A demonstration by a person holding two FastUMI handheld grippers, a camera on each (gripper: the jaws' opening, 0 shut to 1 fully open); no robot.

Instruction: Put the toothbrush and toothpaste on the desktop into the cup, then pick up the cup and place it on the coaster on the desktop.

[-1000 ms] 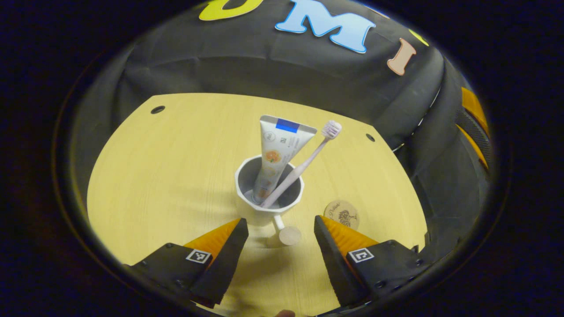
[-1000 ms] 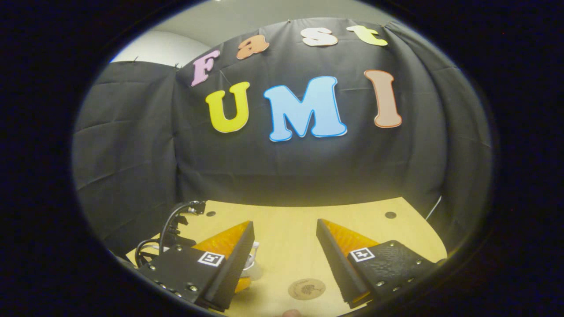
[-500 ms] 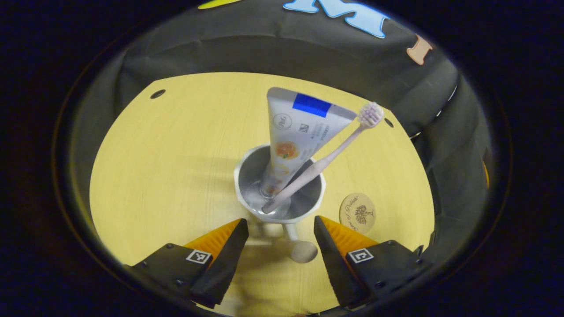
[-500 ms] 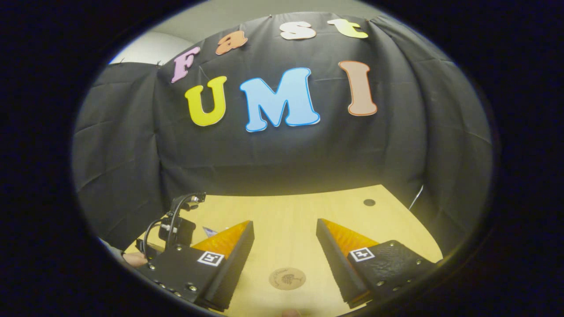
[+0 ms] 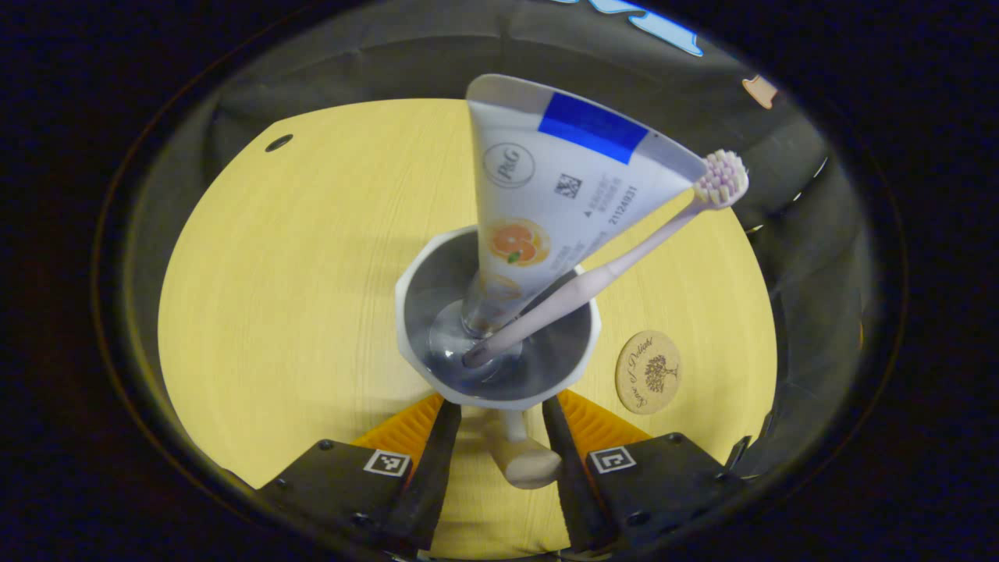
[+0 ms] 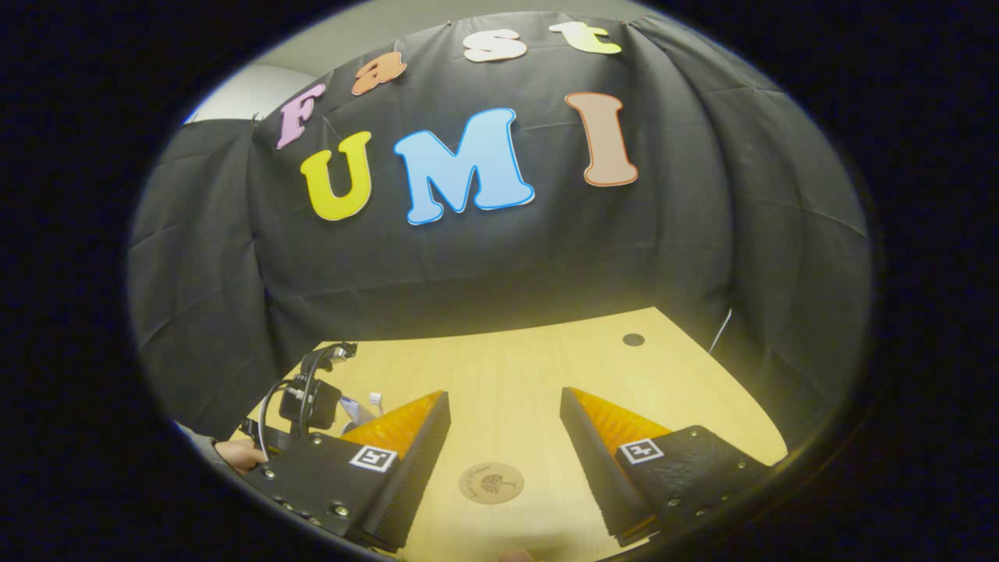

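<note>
A white cup [image 5: 414, 312] stands on the yellow desktop [image 5: 296, 273] in the left gripper view. A toothpaste tube [image 5: 562, 179] and a pale toothbrush [image 5: 609, 269] lean inside it, bristles up. My left gripper [image 5: 501, 403] is right behind the cup, its jaws narrowed around the cup's handle [image 5: 521, 459]; a gap still shows on the handle's left side. A round wooden coaster [image 5: 648, 371] lies just right of the cup. In the right gripper view my right gripper [image 6: 504, 393] hangs open over the desk, with the coaster [image 6: 491, 482] below between its fingers.
In the right gripper view the other gripper's cabled body [image 6: 308, 390] and a hand [image 6: 238, 453] sit at the left edge. Small dark holes [image 5: 279, 143] mark the desk's far corners. Black cloth closes off the back and the sides.
My left gripper has moved in close to the cup and its jaws have narrowed around the handle. The right gripper has drifted slightly, staying open.
</note>
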